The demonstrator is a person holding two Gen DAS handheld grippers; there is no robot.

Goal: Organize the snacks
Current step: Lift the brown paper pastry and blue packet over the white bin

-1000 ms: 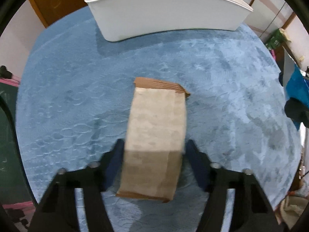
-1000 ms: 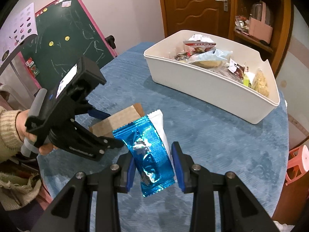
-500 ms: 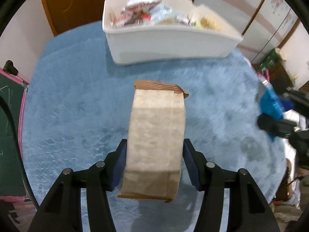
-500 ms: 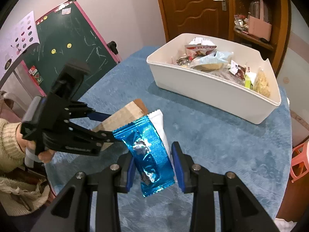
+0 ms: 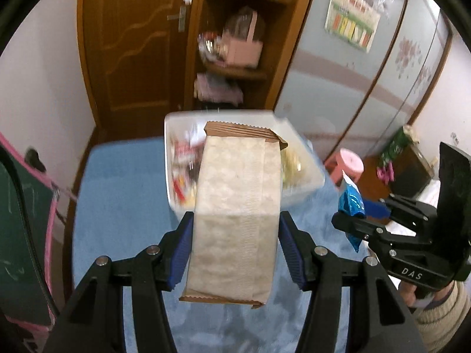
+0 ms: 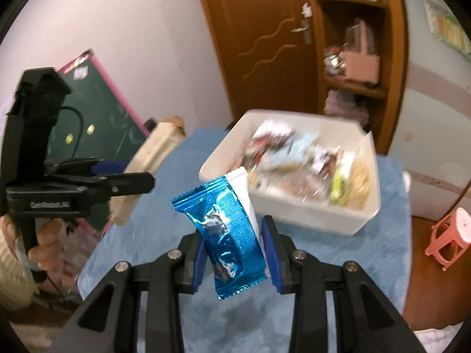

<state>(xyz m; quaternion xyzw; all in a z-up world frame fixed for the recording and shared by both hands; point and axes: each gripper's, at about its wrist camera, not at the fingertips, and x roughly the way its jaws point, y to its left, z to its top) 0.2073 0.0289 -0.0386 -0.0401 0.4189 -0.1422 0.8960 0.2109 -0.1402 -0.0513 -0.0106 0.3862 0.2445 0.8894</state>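
Note:
My left gripper (image 5: pixel 235 250) is shut on a tan paper snack packet (image 5: pixel 238 214) and holds it in the air in front of the white bin (image 5: pixel 303 176). My right gripper (image 6: pixel 234 253) is shut on a blue foil snack packet (image 6: pixel 226 229), lifted above the blue tablecloth (image 6: pixel 353 264). The white bin (image 6: pixel 309 217) holds several snacks and stands ahead of both grippers. The left gripper with the tan packet (image 6: pixel 153 158) shows at the left of the right wrist view. The right gripper with the blue packet (image 5: pixel 350 206) shows at the right of the left wrist view.
A green chalkboard with a pink frame (image 6: pixel 112 108) leans left of the table. A wooden door (image 5: pixel 132 44) and shelves (image 5: pixel 241 29) stand behind the bin. A pink stool (image 6: pixel 450 235) stands on the floor at the right.
Both grippers rose and tilted up with their packets. The views now look over the bin toward the door and shelves. The bin looks closer and blurred.

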